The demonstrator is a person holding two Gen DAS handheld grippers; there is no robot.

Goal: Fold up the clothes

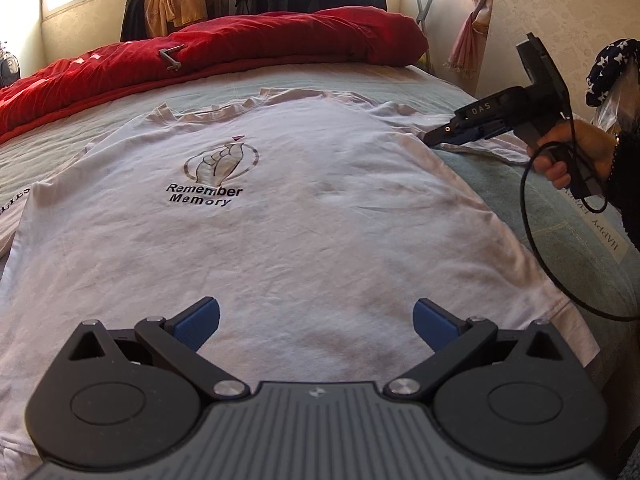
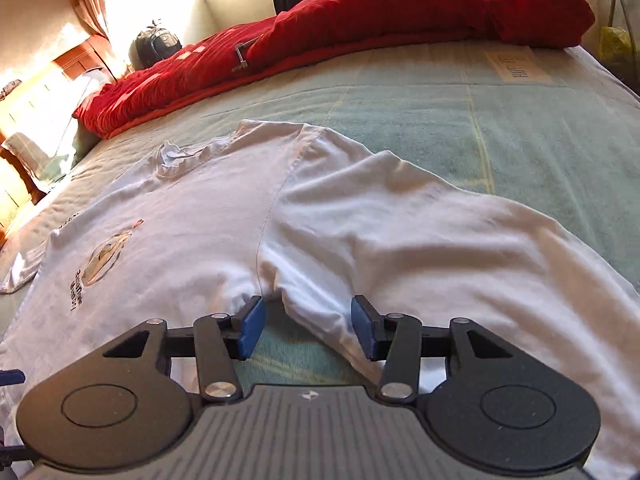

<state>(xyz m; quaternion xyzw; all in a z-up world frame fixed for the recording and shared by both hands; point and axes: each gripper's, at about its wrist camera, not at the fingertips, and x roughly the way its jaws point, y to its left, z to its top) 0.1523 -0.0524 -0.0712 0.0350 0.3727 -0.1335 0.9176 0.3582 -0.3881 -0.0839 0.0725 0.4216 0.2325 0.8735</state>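
- The white T-shirt (image 1: pixel 304 216) lies print-side up and spread fairly flat on the bed (image 2: pixel 420 112), directly ahead of and below both hand-held grippers; its "Remember Memory" print (image 1: pixel 206 195) sits ahead and to the left of the left hand-held gripper.
- The right hand-held gripper (image 2: pixel 308 326) is at the armpit, where the sleeve (image 2: pixel 400 216) meets the body; its jaws stand moderately apart, holding nothing, with the sleeve's lower edge and bare bedsheet between the blue pads (image 2: pixel 252 326).
- Risk: closing here may catch only the top layer, or a thin edge of the seam (image 2: pixel 266 216), so the cloth could slip out mid-fold and the sleeve fall crooked.
- Risk: the pads sit low against the bed, so a closing pinch could also grab the green bedsheet and drag it along.
- The sleeve is rumpled, with a raised ridge ahead of the right hand-held gripper; folding it over as it lies would likely press creases in.
- The left hand-held gripper (image 1: pixel 316 324) hovers over the lower body of the shirt with jaws wide apart and nothing between them. With nothing pinning the hem, a pull by the right side may slide the whole shirt toward it and skew the fold line.
- The black cable (image 1: pixel 532 232) loops down beside the shirt's right edge; it could snag the cloth or drag across it during a sweep.
- The red duvet (image 1: pixel 240 52) lies well beyond the collar (image 1: pixel 256 98), far ahead of both hand-held grippers, and looks unlikely to interfere.
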